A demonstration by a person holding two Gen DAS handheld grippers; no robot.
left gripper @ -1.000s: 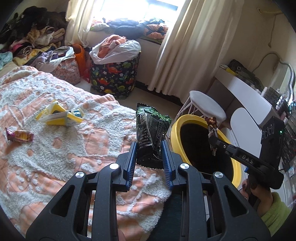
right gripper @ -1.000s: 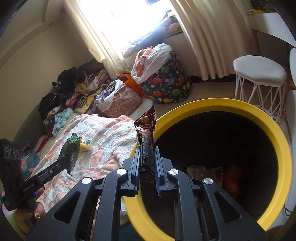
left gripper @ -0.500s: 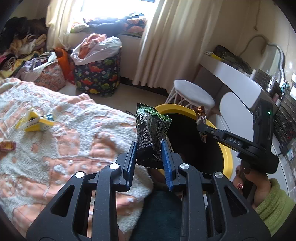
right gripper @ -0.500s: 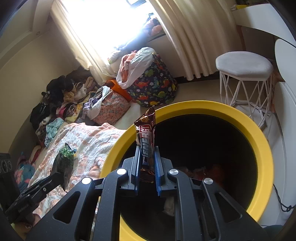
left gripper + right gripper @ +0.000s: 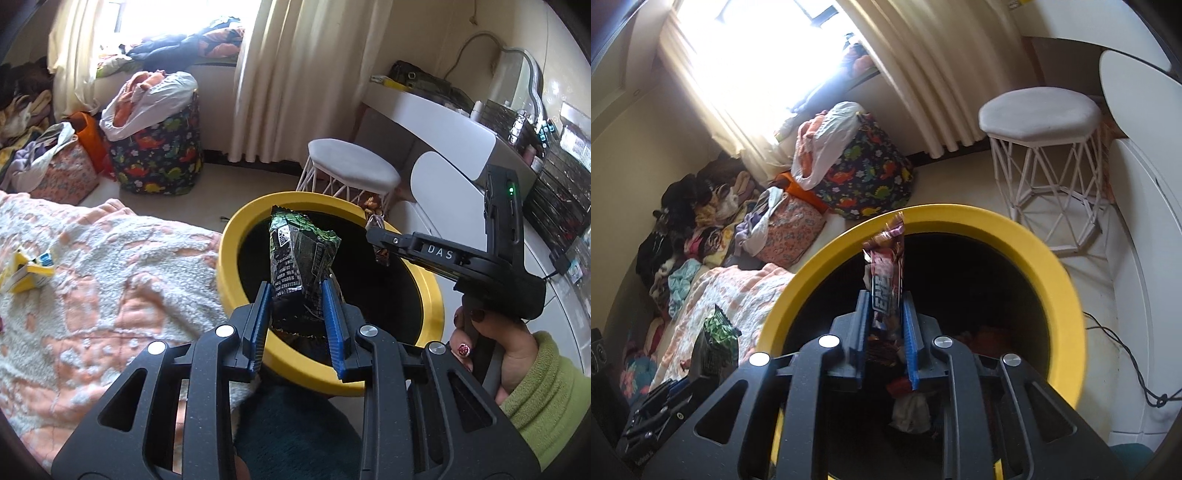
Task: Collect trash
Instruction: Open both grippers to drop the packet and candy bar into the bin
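Observation:
My left gripper (image 5: 297, 291) is shut on a dark green snack packet (image 5: 301, 266) and holds it upright over the near rim of a yellow-rimmed black bin (image 5: 236, 254). My right gripper (image 5: 886, 299) stands over the bin's mouth (image 5: 1067, 288) with a brown candy bar wrapper (image 5: 886, 273) between its blue pads; the jaws look slightly parted and the wrapper is blurred. In the left wrist view the right gripper (image 5: 376, 236) reaches over the bin from the right. Trash lies at the bin's bottom (image 5: 912, 410).
A yellow carton (image 5: 26, 273) lies on the peach blanket (image 5: 110, 280) at left. A white stool (image 5: 354, 170), a white desk (image 5: 436, 122), a dinosaur-print laundry bag (image 5: 159, 158) and clothes piles (image 5: 694, 229) surround the bin.
Both grippers moved over the bin. The right gripper's jaws have parted a little around the candy wrapper, which now looks blurred.

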